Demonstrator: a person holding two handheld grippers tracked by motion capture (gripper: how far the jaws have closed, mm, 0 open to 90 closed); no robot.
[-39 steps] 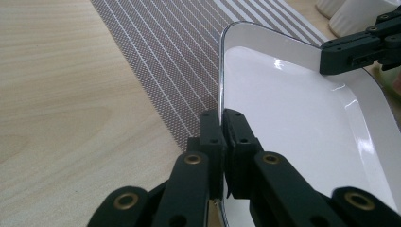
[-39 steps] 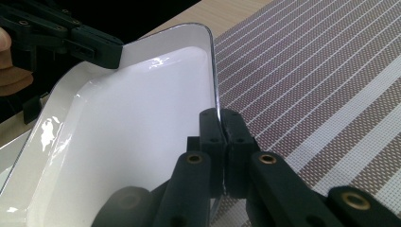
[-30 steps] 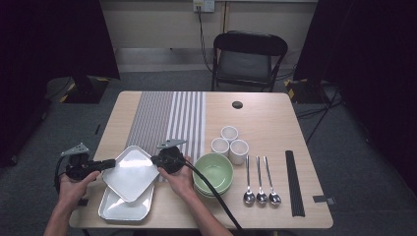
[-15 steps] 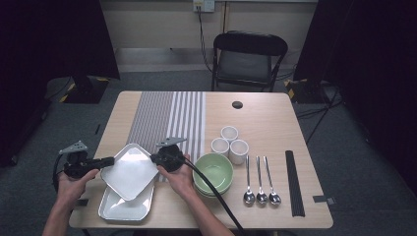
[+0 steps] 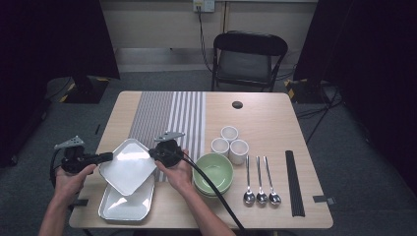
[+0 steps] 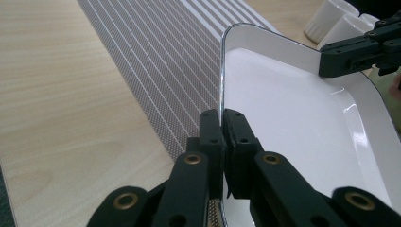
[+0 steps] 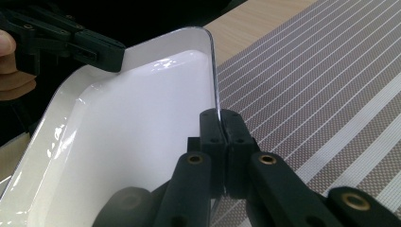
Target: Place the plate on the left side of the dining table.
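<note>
In the high view, the left gripper [image 5: 105, 157] and right gripper [image 5: 153, 153] each pinch an opposite rim of a white tray [image 5: 129, 166], held aloft and tilted over a second tray [image 5: 120, 205] that lies flat at 7 o'clock on the table [image 5: 255, 113]; two grips on opposite rims likely keep the wide, shallow piece from swinging. The striped runner [image 5: 169, 115] lies at 11 o'clock of the held tray, probably where it is headed. Counted: two trays, three cups [image 5: 229, 143], three spoons [image 5: 261, 182], and a green bowl [image 5: 214, 172], seemingly two stacked, all at 3 o'clock of the right hand, with a dark strip [image 5: 294, 183] beyond and a chair [image 5: 248, 58] at 12 o'clock. In the left gripper view, the jaws are closed tight on the tray [image 6: 293, 118] rim, the runner [image 6: 161, 61] at 11 o'clock, the other gripper clamped at 2 o'clock. In the right gripper view, the jaws likewise clamp the tray [image 7: 137, 137] edge, runner [image 7: 312, 85] at 2 o'clock, the other gripper biting the far rim at 10 o'clock
</note>
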